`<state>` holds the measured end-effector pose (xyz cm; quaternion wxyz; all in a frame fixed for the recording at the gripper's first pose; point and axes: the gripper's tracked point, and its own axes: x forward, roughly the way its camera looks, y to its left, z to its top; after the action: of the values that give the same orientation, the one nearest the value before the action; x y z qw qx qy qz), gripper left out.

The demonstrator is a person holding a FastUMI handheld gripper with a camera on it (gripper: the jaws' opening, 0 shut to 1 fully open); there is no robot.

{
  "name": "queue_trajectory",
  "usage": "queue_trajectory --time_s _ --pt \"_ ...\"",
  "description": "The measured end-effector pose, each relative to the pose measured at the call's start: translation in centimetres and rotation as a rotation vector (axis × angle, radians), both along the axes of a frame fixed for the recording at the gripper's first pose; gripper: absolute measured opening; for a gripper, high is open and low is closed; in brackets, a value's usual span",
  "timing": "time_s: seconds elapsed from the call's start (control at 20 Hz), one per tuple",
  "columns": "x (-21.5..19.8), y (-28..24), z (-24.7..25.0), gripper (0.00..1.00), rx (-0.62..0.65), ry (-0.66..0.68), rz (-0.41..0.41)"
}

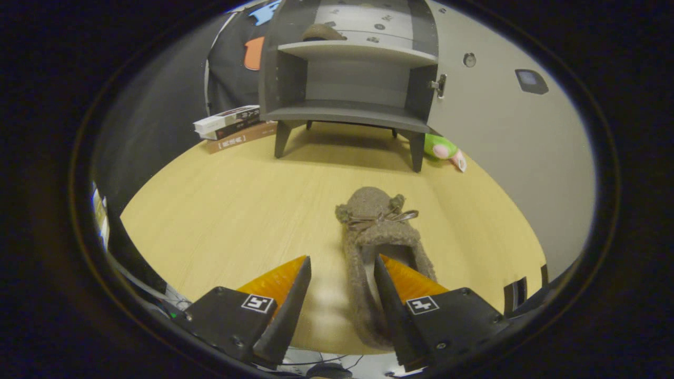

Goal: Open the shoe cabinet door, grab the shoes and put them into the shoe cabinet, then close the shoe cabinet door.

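Note:
A brown fuzzy slipper (376, 226) with a small bow lies on the wooden table (226, 210), its toe pointing toward the cabinet. My gripper (342, 258) is open over its heel end. The right finger's tip sits at the slipper's opening and the left finger stands outside its left side, so that side wall lies between them. Beyond the slipper stands the grey shoe cabinet (347, 113) with its front open and two shelves showing. A second brown shoe (322, 32) rests on the upper shelf. The cabinet's door (489, 116), with a round knob (469, 59), is swung out to the right.
A stack of books (231, 123) lies left of the cabinet's legs. A green plush toy (441, 148) sits by the cabinet's right front leg. The table's near edge runs just under my fingers, with cables below it.

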<state>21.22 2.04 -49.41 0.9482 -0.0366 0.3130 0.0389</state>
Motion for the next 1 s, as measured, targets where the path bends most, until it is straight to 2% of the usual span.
queue_trajectory --time_s 0.2,0.3,0.55,0.75,1.0 --pt "2.8 0.4 -0.4 0.77 0.042 0.028 0.006" --pt "3.2 1.5 -0.2 0.75 0.125 0.051 0.011" --pt "3.5 1.1 -0.8 0.11 0.101 0.075 0.002" --pt "2.6 1.5 0.9 0.06 0.114 0.080 0.028" --pt "2.5 2.3 9.5 0.06 0.110 -0.033 0.047"
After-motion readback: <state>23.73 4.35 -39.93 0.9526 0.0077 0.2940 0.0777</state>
